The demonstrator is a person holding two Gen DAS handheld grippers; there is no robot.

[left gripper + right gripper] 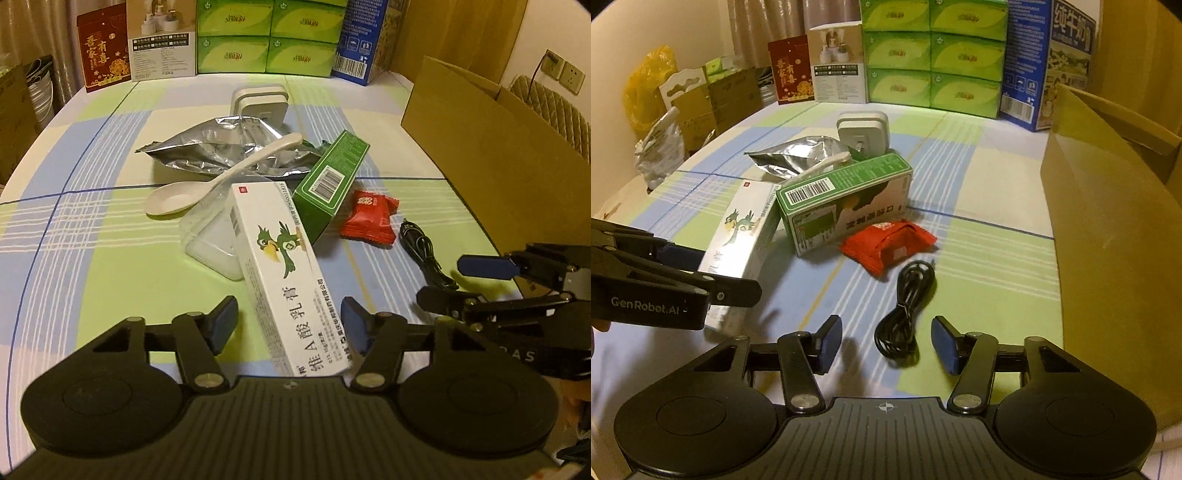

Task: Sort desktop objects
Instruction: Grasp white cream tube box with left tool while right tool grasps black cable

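The white ointment box (pixel 280 280) is straddled lengthwise, ungripped, by the left gripper (pixel 288 325); the black cable (pixel 905 314) lies likewise between the right gripper's (pixel 886 341) unclenched fingers.

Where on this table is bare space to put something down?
Free: the checked cloth left of the white spoon, and the strip between the red packet and the cardboard box. Crowded: the middle pile around the foil bag and green box.
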